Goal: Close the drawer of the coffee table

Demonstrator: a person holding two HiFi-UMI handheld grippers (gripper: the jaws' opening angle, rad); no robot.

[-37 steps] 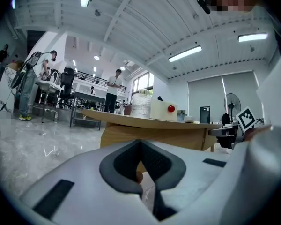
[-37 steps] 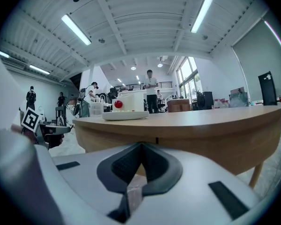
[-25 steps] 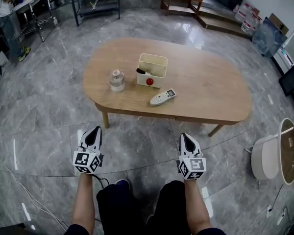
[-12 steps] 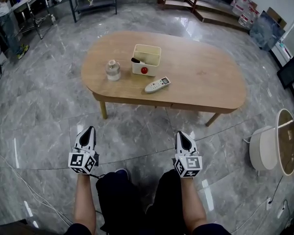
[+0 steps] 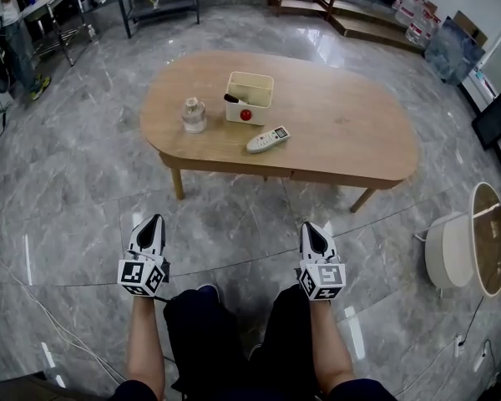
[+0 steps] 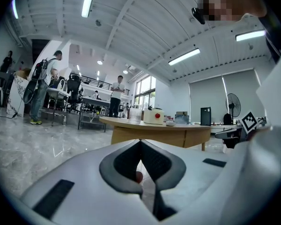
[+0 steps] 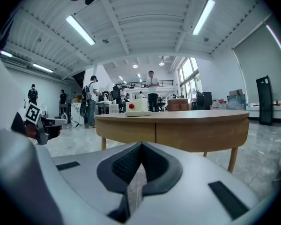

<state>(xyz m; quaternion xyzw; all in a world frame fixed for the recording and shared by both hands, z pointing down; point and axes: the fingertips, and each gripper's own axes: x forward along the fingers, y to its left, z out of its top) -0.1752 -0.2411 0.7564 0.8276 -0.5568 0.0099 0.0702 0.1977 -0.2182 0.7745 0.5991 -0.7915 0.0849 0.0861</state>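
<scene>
From the head view, the oval wooden desk [image 5: 351, 132] stands on a grey marble floor [image 5: 75, 182], well ahead of the person's knees. Near its left end are a clear jar [image 5: 194, 114], a cream box [image 5: 250, 98] with a red knob on its near face, and a white remote [image 5: 267, 139] just beside the box, toward the desk's near edge. The drawer [image 5: 317, 176] sits in the apron under the near edge, its front level with the wood around it and marked only by a thin seam. The left gripper [image 5: 153, 222] and right gripper [image 5: 309, 228] are held low over the floor, well apart from the desk and from each other. A round white side table [image 5: 459, 261] stands off to the right. The left gripper view alone shows the left gripper [image 6: 140, 142] with its dark pads meeting at the tips and nothing clamped. It also takes in people standing by far workbenches, a floor fan [image 6: 231, 102], and the desk from its left end. The right gripper view shows the right gripper [image 7: 141, 144] closed the same way and empty. Straight ahead of it is the drawer [image 7: 178, 131], its front flush with the apron, a plainer look than from above.
</scene>
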